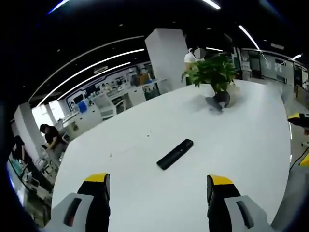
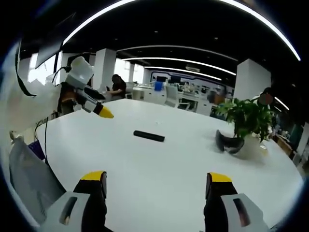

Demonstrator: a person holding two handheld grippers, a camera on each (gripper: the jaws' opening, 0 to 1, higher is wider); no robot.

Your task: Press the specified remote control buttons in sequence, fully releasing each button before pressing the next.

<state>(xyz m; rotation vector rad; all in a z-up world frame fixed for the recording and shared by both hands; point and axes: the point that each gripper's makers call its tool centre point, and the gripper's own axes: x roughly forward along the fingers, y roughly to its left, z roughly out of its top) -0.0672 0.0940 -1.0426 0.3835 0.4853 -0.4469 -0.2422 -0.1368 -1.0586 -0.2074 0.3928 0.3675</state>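
Note:
A black remote control lies flat on the white table, ahead of my left gripper, whose yellow-tipped jaws stand wide apart with nothing between them. In the right gripper view the same remote lies farther off, near the table's middle. My right gripper is open too, hovering over the near part of the table. The left gripper also enters that view from the left, above the table's far left side. Yellow tips of the right gripper show at the right edge of the left gripper view.
A potted green plant stands on the table beyond the remote, also seen as the plant at the right. A person sits at desks off the table's left edge. Office desks and a white pillar fill the background.

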